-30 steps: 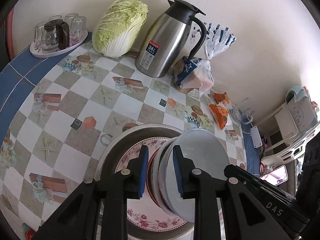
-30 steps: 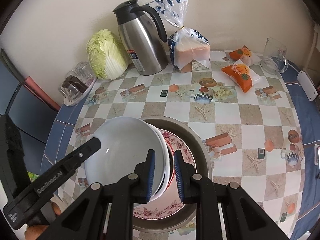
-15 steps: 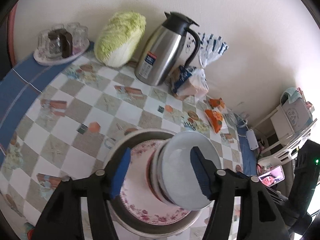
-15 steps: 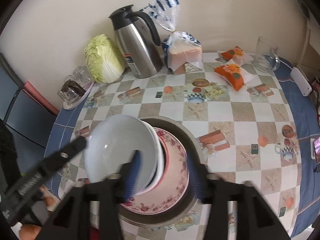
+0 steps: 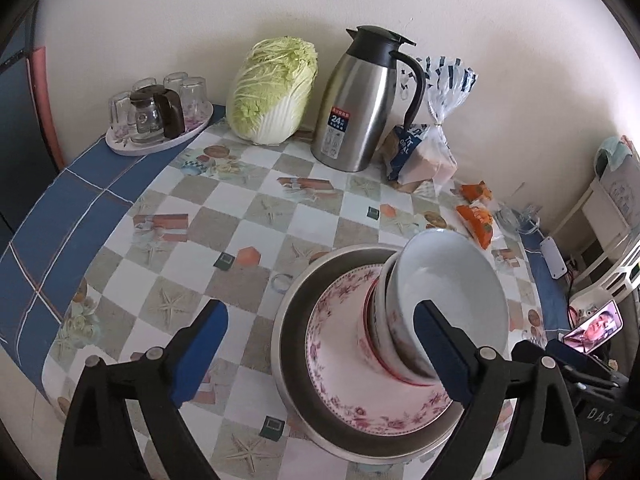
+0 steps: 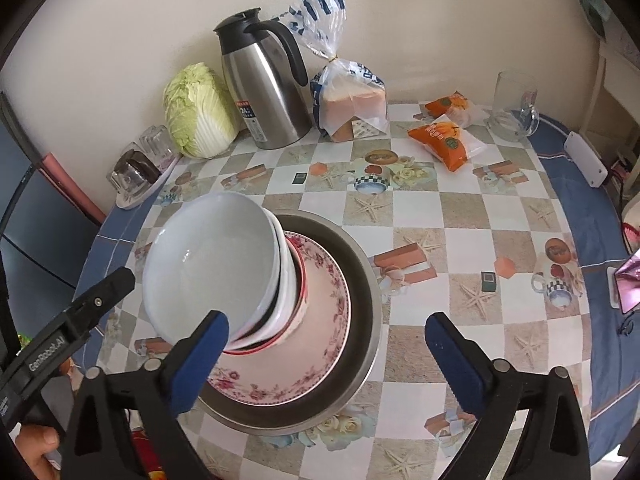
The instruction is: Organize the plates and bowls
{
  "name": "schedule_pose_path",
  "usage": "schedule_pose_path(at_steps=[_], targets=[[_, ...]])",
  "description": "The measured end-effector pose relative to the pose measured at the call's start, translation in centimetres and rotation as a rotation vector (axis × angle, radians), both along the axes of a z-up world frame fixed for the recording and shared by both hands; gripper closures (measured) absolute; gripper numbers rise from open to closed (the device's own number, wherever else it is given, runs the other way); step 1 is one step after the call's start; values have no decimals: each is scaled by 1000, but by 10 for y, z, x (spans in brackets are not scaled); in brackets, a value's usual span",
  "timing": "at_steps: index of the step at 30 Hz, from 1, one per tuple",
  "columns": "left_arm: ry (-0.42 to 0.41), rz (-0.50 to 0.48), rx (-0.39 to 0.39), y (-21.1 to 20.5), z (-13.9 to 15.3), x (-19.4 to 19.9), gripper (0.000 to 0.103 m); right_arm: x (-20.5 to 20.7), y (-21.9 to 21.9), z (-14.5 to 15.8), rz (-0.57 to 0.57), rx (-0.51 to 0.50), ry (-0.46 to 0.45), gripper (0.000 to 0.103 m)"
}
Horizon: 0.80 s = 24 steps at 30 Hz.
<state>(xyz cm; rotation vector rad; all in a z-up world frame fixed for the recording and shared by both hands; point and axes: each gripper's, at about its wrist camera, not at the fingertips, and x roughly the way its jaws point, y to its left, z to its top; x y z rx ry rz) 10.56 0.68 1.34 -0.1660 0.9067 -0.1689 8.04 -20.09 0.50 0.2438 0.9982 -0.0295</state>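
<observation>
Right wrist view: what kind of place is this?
Most likely a home kitchen or dining table: a patterned checked tablecloth carrying a steel thermos jug, a napa cabbage, a bagged bread loaf, and nested white bowls on a floral plate.

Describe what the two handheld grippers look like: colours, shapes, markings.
Both are black plastic with angular, strut-like arms, silver rivets at the pivots and blue pads on the fingers. The left gripper shows white "GenRobot.AI" lettering in the right wrist view; the right gripper shows "DAS" in the left wrist view.
</observation>
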Motion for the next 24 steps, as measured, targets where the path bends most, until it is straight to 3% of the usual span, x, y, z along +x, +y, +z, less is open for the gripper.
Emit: schedule_pose_path(at_steps=[15, 20, 24], targets=[[-14, -25, 118, 5, -9, -12, 9, -20, -2, -4, 17, -59, -40, 1], [15, -23, 111, 12, -17, -11, 9, -19, -1, -15, 31, -95, 0, 1], [25, -13, 165, 14, -24, -9, 9, -16, -2, -23, 32, -104, 27, 1]])
